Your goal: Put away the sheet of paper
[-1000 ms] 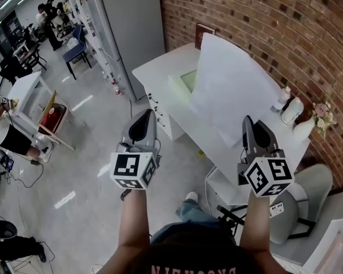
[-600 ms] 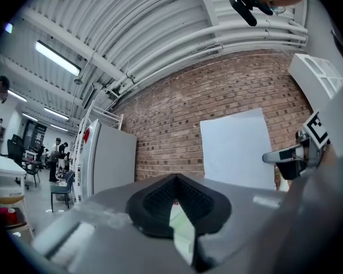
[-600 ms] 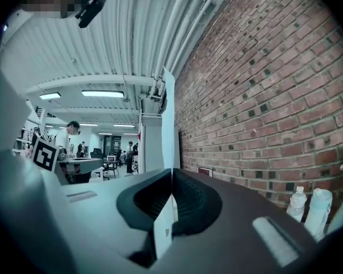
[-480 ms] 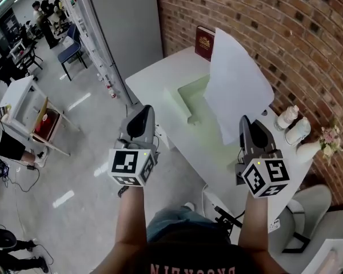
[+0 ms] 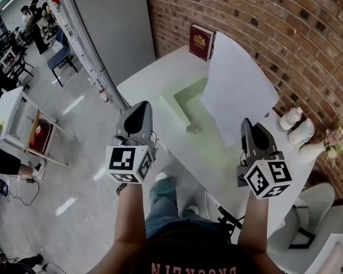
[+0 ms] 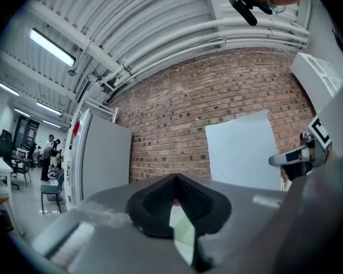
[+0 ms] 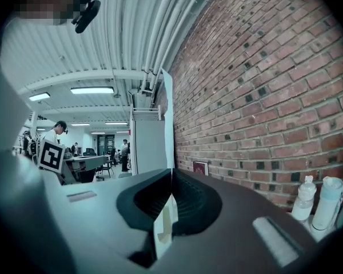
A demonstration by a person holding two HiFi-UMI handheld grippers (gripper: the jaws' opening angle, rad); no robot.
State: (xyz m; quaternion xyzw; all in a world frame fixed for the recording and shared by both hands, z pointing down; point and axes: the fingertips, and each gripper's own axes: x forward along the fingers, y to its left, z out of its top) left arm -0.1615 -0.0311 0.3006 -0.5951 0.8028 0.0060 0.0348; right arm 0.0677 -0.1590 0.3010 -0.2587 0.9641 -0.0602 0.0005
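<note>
Right gripper [image 5: 247, 125]: jaws together, clamped on the lower corner of the sheet of paper [image 5: 237, 87]. In the right gripper view the sheet rises edge-on from between the pads [image 7: 168, 124].
Left gripper [image 5: 140, 110]: jaws together with nothing visibly held. It points level, out past the worktop's left edge and over the floor [image 5: 74, 153].
Sheet of paper: held upright in the air above the right half of the worktop [image 5: 154, 76], touching nothing but the right gripper. Its broad face turns toward the left gripper, which sees it flat-on against the bricks [image 6: 240, 150].
Key relation: the sheet lies straight ahead of and above the right gripper, with its long axis climbing away toward the brick wall [image 5: 286, 33]. The right hand is the nearer 1, since it already has the sheet; the left gripper is well apart from it.
Likely target: a pale green L-shaped tray [image 5: 188, 101] lies on the worktop, below and left of the sheet and between the 2 grippers. I cannot tell whether the paper belongs there.
Worktop: white. A burgundy book [image 5: 201, 41] stands at the far corner, 2 white bottles [image 5: 290, 119] stand by the wall on the right, and a small bunch of flowers [image 5: 331, 137] stands beyond them.
Room: a grey cabinet [image 5: 111, 21] stands left of the wall, with open office floor and distant people further left.
</note>
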